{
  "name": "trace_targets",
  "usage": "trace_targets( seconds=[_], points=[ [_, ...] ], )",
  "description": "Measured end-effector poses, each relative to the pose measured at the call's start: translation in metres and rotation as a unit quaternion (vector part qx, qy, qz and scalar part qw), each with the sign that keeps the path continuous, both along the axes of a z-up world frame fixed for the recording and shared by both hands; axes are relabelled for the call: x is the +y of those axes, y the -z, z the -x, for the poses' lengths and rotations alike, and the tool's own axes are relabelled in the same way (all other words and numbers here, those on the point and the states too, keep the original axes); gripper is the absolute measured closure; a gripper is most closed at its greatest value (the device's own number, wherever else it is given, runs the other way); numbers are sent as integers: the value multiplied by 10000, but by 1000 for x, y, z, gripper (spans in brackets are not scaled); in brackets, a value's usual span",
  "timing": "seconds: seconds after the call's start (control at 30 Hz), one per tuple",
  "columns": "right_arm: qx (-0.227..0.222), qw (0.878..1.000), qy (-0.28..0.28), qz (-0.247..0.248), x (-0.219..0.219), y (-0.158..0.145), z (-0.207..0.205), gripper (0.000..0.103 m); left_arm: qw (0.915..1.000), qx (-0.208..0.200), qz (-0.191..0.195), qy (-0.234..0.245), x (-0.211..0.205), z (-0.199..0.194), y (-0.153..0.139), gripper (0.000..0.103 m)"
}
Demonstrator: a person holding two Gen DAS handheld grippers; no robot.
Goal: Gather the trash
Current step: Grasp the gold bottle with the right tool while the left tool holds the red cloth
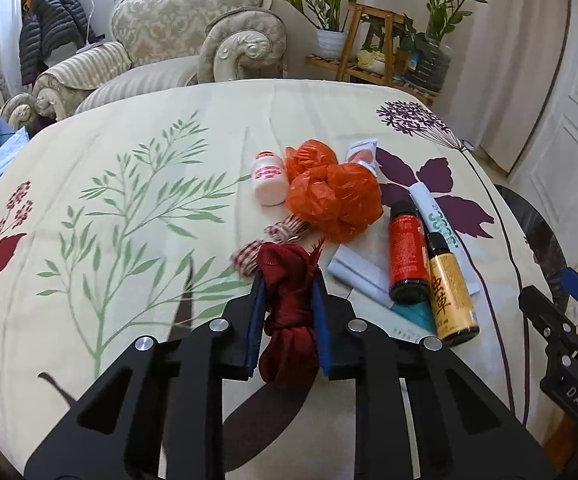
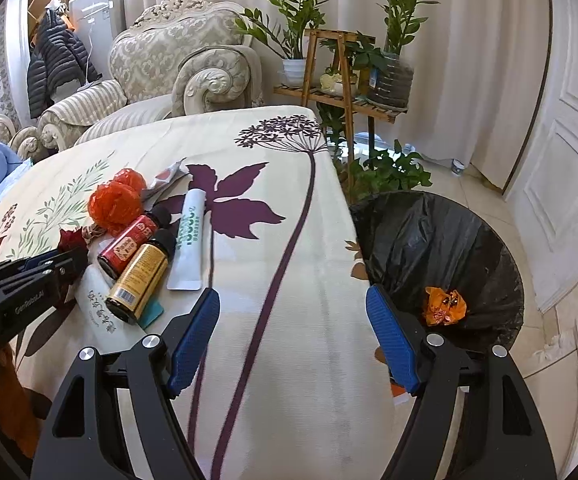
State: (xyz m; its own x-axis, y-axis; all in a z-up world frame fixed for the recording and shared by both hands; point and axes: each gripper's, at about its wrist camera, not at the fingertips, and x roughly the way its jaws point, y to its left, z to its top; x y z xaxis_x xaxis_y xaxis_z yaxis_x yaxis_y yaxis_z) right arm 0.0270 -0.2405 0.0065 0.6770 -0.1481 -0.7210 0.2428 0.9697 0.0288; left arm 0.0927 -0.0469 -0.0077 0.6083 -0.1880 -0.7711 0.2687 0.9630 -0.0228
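On the floral tablecloth [image 1: 129, 208], w/ the red bottle [image 1: 407, 254] as landmark: left gripper [image 1: 289, 284] sits just left of it, jaws pinched tight on a dark red ribbon bundle [image 1: 289, 320]. Gold bottle [image 1: 451, 300] touches the red bottle's right side; white tube [image 1: 435, 212] behind both. Orange plastic wad [image 1: 335, 200] just beyond the red bottle, small white bottle [image 1: 269, 178] left of that. Right gripper [image 2: 293, 320] is well right of the red bottle, jaws wide, nothing btwn them, near the table edge. Black-lined bin [image 2: 441, 248] further right, orange wrapper [image 2: 445, 306] inside.
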Motion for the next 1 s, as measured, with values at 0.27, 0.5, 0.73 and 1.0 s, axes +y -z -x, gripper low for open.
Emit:
trace_targets(
  seconds=[0.27, 0.5, 0.73, 1.0],
  points=[
    [-82, 9995, -296, 18, 24, -8, -6, 35, 9994, -218, -183, -210, 23, 14, -8, 81],
    [-97, 9982, -595, -38, 50, -12, -21, 40, 9983, -271, -275, -443, 44, 16, -7, 81],
    [85, 9975, -699, -5, 64, -4, -37, 52, 9978, -239, -223, -581, 59, 12, -4, 81],
    [295, 9966, -763, -138, 67, 6, -40, 78, 9981, -228, -141, -558, 60, 10, -1, 81]
  ],
)
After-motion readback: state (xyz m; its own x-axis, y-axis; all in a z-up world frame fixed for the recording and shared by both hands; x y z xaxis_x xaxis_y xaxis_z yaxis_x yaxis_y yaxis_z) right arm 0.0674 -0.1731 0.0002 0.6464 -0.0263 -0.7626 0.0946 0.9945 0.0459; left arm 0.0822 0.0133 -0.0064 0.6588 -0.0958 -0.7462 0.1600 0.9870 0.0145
